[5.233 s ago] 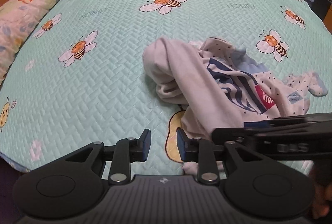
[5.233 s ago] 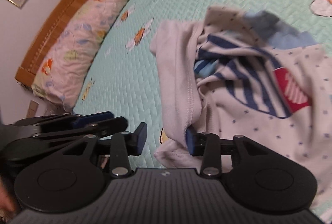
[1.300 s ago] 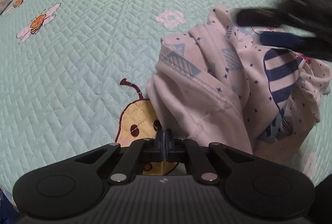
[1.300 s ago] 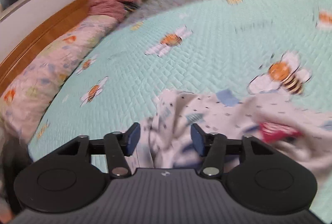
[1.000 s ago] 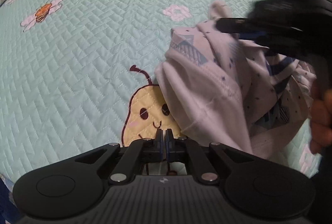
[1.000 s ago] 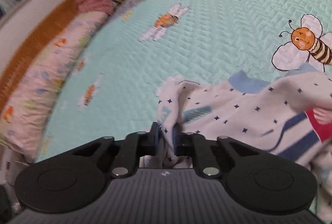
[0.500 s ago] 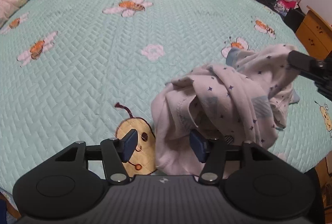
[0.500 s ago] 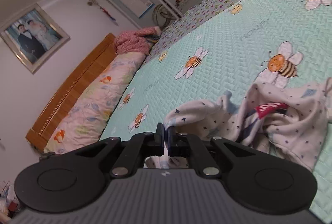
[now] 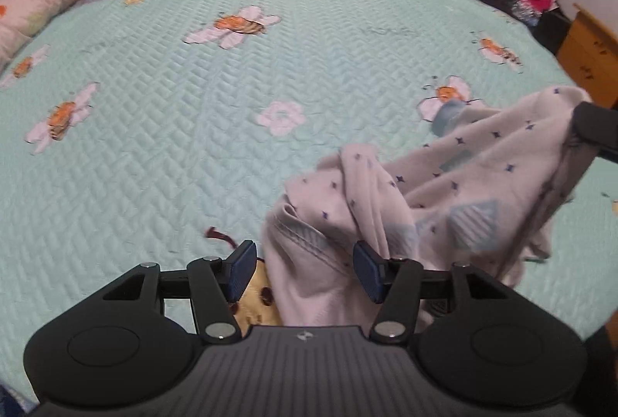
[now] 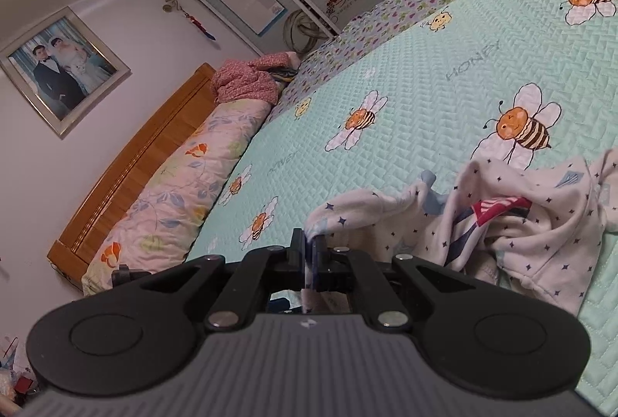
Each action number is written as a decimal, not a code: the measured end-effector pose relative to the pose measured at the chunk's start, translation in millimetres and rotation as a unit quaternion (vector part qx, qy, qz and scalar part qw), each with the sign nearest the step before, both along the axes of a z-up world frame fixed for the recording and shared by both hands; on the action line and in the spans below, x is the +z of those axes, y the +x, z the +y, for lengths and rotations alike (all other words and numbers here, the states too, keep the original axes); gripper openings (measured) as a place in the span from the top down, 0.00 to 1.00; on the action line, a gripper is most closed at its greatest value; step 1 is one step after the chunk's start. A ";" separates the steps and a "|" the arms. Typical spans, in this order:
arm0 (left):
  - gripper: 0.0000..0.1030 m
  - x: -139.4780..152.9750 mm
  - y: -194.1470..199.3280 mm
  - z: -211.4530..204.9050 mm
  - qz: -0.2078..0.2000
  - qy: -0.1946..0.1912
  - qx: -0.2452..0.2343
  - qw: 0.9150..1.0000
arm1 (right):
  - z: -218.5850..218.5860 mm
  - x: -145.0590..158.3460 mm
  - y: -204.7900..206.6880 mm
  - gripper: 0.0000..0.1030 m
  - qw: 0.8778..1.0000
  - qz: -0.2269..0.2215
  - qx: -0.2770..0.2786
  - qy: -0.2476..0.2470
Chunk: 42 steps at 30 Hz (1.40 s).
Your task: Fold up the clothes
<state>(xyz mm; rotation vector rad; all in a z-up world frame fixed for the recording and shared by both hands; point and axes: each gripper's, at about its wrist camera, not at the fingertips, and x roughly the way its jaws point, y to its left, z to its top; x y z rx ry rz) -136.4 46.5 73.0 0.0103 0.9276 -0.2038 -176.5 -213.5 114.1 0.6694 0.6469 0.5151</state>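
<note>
Right gripper (image 10: 310, 254): jaws pressed together on a fold of the white star-print garment (image 10: 540, 223), the pinched edge standing just above the pads; the cloth trails away toward 3 o'clock in the right wrist view, part lifted, part lying on the bed.

Left gripper (image 9: 305, 272): jaws apart, having sprung open within the last second; a stitched hem of the same garment (image 9: 444, 193) lies in the gap between them, nearer the right-hand pad, and neither pad presses on it.

Garment, location: on the mint quilt (image 9: 174, 131) with bee and flower print, at the near edge of the bed, toward 4 o'clock in the left wrist view.

Left wrist view only: the raised corner of cloth at 3 o'clock meeting a black piece of the right gripper (image 9: 596, 131); a yellow patch with dark spots (image 9: 257, 305) on the quilt under the left-hand pad; a wooden cabinet (image 9: 591, 57) at 2 o'clock.

Right wrist view only: a red and navy striped motif (image 10: 498, 208) on the cloth; the wooden headboard (image 10: 131, 165), floral pillow (image 10: 181, 193) and framed photograph (image 10: 63, 69) between 9 and 10 o'clock.

Obscured: the garment's lower part is hidden behind both gripper bodies; its overall shape cannot be made out; the right gripper is cut off by the left view's edge.
</note>
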 end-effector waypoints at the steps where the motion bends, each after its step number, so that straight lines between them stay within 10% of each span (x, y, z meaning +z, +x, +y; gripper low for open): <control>1: 0.43 -2.1 0.9 0.2 0.002 -0.004 -0.003 1.000 | -0.6 -0.3 0.5 0.96 1.000 0.001 0.000 -0.001; 7: 0.47 -29.3 23.6 0.9 0.029 0.021 0.014 0.999 | 0.2 -11.5 4.2 0.96 1.000 0.012 -0.009 -0.012; 9: 0.94 -40.3 29.4 4.5 0.046 0.013 0.021 0.999 | -2.0 -13.0 4.5 0.96 0.999 0.010 -0.022 -0.026; 22: 0.94 5.0 -21.2 21.7 0.002 0.027 0.021 0.999 | -64.2 36.5 1.1 0.96 0.975 -0.084 -0.193 -0.077; 32: 0.93 -24.1 -28.5 -3.9 0.052 0.101 -0.013 0.993 | -91.8 -45.6 13.2 0.96 0.968 0.094 -0.223 -0.071; 42: 0.93 -19.9 -28.7 -3.1 0.052 0.118 -0.001 0.992 | -6.2 39.8 69.3 0.96 0.992 -0.060 -0.098 -0.056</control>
